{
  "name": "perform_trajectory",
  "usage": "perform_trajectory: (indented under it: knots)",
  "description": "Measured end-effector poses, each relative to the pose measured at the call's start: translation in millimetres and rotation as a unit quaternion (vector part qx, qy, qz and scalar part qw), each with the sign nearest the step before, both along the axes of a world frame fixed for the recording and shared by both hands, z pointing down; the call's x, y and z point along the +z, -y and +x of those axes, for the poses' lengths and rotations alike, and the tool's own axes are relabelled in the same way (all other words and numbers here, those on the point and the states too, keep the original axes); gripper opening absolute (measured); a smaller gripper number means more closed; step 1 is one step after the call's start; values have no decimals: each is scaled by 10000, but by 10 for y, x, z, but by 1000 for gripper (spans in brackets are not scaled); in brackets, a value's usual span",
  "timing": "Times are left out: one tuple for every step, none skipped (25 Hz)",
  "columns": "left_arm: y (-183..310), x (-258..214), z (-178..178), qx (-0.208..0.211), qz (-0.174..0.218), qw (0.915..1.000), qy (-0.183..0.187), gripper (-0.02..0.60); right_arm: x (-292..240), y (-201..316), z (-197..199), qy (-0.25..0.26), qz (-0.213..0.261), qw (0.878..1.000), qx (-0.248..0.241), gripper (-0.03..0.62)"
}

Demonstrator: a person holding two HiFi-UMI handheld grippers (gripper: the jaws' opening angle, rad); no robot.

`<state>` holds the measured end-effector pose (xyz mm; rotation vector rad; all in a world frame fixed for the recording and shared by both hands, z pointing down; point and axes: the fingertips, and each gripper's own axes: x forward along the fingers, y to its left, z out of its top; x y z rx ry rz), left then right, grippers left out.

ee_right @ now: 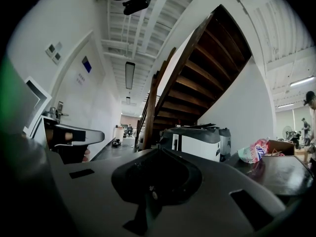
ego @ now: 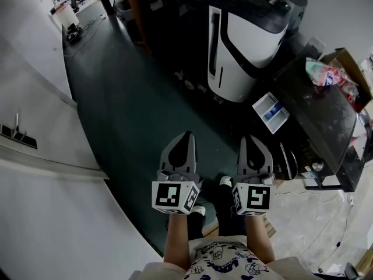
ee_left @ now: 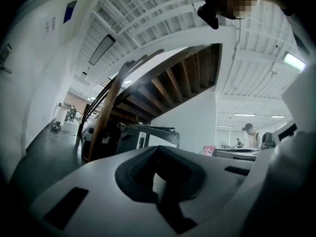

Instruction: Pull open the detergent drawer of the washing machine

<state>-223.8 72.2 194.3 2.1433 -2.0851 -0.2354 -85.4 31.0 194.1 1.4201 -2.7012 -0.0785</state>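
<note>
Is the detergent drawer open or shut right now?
Open. In the head view the drawer sticks out of the dark washing machine, its white and blue compartments visible from above.

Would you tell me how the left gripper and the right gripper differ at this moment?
The left gripper hangs over the dark floor; the right gripper sits nearer the pulled-out detergent drawer. The left gripper's marker cube and the right gripper's show different patterns. Both are shut, empty and side by side.
</note>
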Motion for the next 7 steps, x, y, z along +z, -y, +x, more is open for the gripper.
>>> perform_trajectory:
  knots:
    - [-5,-4,-7,1,7,10000,-3,14,-2,-6,-13,-7,6,10000,-15,15]
    - [-9,-7,-12,4,13,10000,-6,14,-4,-10,-22,-12,11,10000,-27,15]
    - [-10,-11,-17,7,18,10000,-6,14,-7,-12,-29,-10,11,10000,-27,15]
    - [-9,-14,-22,11,23,10000,-2,14,-11,-13,-34,-3,8,10000,-23,15]
    - [-5,-18,-28,13,27,10000,1,14,-13,-11,-39,2,5,10000,-20,15]
    - [-1,-21,-35,16,31,10000,5,14,-14,-9,-45,6,3,10000,-19,15]
    - [4,-24,-43,17,35,10000,8,14,-15,-6,-51,8,0,10000,-18,15]
